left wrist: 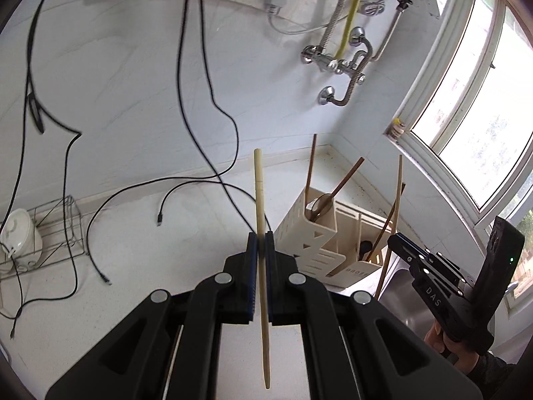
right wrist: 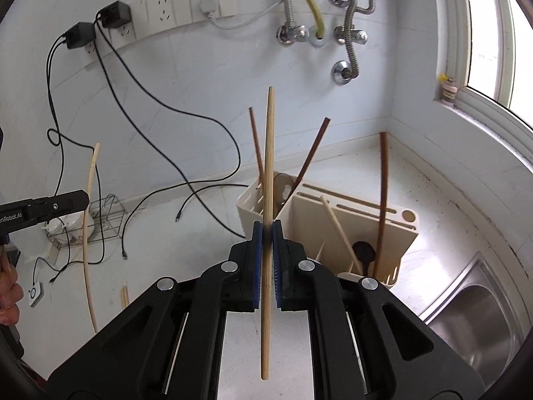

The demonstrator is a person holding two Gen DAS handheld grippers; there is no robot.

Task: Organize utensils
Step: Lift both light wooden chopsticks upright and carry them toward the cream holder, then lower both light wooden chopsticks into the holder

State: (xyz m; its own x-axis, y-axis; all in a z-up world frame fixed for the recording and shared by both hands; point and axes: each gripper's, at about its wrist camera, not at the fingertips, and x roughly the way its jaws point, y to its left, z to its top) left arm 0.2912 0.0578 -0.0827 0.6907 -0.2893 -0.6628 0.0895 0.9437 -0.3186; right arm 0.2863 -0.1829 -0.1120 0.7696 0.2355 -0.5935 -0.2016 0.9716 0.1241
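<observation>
Between my left tongs (left wrist: pixel 261 236) a pale bamboo chopstick (left wrist: pixel 260 200) stands pinched, upright in frame; my right tongs (right wrist: pixel 267 230) clamp a tan wooden chopstick (right wrist: pixel 269 153) likewise.

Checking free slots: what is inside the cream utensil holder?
Inside the cream utensil holder: dark brown chopsticks, a pale chopstick, a dark spoon. Its walls hide their lower ends.

Matt wooden chopstick (right wrist: pixel 267 200), glossy steel sink (right wrist: pixel 473 313).

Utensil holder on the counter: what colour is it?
Cream utensil holder, with slotted sides; clearest in the right wrist view.
</observation>
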